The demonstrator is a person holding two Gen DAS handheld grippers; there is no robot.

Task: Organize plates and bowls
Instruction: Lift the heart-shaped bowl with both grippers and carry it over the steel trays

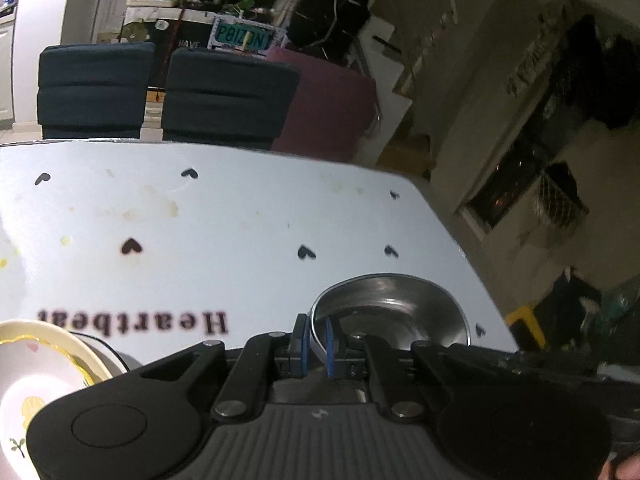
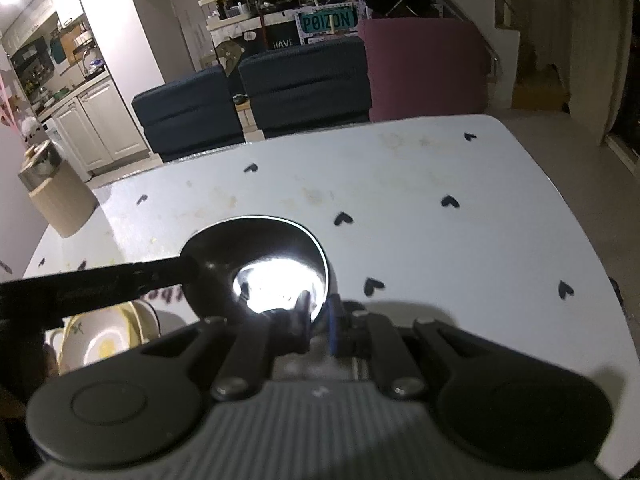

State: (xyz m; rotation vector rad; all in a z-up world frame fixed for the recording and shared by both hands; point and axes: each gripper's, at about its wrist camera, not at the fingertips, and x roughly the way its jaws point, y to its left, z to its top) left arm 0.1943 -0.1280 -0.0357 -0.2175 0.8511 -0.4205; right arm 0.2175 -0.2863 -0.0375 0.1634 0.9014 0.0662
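Note:
A steel bowl (image 1: 394,312) hangs over the white heart-print table (image 1: 240,216). My left gripper (image 1: 316,338) is shut on its near left rim. In the right wrist view the same steel bowl (image 2: 256,264) glares with reflected light, and my right gripper (image 2: 318,320) is shut on its near right rim. The left gripper's fingers (image 2: 120,280) reach in from the left onto the bowl's edge. White ceramic bowls with yellow flowers (image 1: 40,376) sit stacked at lower left, also in the right wrist view (image 2: 104,340).
Two dark blue seats (image 2: 256,92) and a maroon chair (image 2: 424,68) stand beyond the table's far edge. A tan container (image 2: 56,196) sits by the table's left corner. The table edge runs along the right (image 2: 580,240).

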